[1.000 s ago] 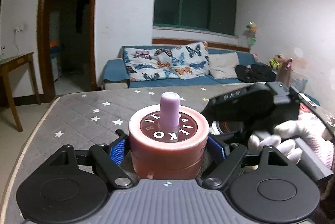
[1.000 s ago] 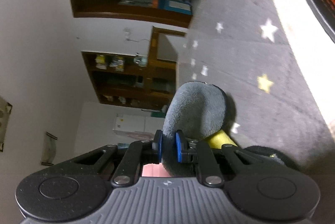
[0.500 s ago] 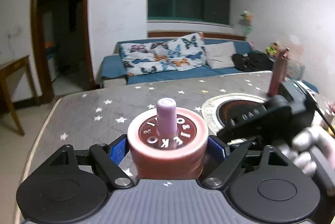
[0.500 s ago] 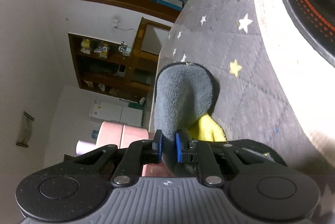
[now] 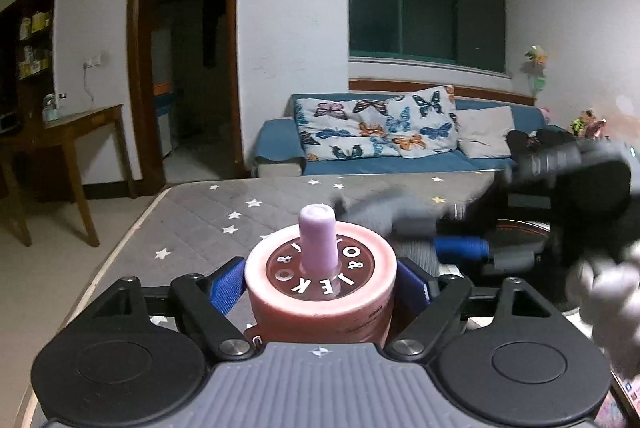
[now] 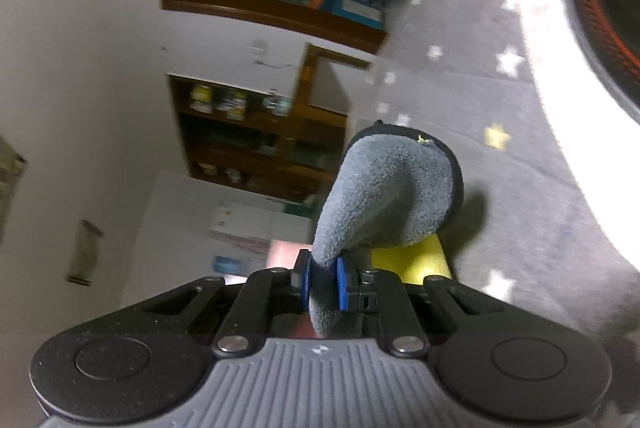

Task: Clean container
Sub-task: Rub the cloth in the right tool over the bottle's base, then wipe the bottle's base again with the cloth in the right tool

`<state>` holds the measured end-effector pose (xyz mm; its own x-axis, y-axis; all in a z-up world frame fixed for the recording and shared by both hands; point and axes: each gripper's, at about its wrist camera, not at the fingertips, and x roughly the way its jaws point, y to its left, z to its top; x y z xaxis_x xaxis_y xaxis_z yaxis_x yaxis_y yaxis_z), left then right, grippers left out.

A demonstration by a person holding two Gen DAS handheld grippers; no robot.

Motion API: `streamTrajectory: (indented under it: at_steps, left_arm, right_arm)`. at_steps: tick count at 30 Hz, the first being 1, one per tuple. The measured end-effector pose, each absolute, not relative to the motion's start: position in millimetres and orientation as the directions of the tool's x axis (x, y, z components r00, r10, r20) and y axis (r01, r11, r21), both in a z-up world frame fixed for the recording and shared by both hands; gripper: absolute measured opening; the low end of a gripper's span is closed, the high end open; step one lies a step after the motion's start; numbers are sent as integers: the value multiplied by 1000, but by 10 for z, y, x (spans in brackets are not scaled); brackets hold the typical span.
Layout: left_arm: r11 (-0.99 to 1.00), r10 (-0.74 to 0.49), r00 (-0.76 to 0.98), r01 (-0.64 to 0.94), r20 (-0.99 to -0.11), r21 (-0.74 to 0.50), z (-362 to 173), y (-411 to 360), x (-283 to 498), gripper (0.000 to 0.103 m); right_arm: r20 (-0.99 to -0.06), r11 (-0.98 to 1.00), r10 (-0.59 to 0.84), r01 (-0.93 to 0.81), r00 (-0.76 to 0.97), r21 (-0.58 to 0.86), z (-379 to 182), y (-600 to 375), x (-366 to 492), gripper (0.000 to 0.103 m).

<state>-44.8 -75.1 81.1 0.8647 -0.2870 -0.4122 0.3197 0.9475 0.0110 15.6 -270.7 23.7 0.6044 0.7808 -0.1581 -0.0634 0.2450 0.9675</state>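
Behind you a blue sofa with butterfly cushions lines the far wall, and in front the tabletop wears a grey quilted cover dotted with stars. Your left gripper has its blue pads against both sides of the pink container, which stands upright between the fingers with its dark lettered lid and lilac spout on top; the jaws have just been closing in on it. That body looks like rigid, smooth plastic, likely light and a bit slippery, so hold it low on the straight wall, never by the spout or the lid rim. Your right gripper is clenched on a grey cleaning cloth with a yellow layer under it: soft and floppy, so only the part near the pads will press firmly. In the left view it comes in blurred beside the container, and I can't say whether it touches.
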Motion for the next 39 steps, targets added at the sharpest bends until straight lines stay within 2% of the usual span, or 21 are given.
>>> streamTrajectory:
  at_steps: [8,12,17,22,29,32,34,39]
  left_arm:
    - [889,-408,819,457,-403,28,777,-620,-422,82]
    - [850,-462,791,525,-402,56,764,-576,-421,82]
    - [819,-509,758,572,-408,41,771,-501,-378,82]
    - [853,-464,784,521,-413,32,752,-559,-417,85]
    - [927,-328,849,374,-415,32,752,-699,-506,88]
    - [945,-285,869,326,-405,34,761,-731,-537,88]
    - [947,-277,876,318,-394,42,766,-730,-548,83]
    - [934,-310,866,355,-392,45,765,-693,-542,82]
  right_arm:
    - [-85,174,807,-99,584,980,326,-2684,364,14]
    - [-116,183,806,-57,581,982,179,-2686,453,14]
    - [-202,237,801,11,563,971,-96,-2597,499,14]
    - [-296,334,782,33,548,942,-213,-2588,408,14]
    - [-340,399,757,17,558,917,-119,-2623,131,14]
    - [-331,397,758,6,562,918,-59,-2645,31,14]
    - [-312,383,765,-8,563,924,-16,-2669,-19,14]
    - [-238,327,786,-57,571,943,161,-2715,-56,14]
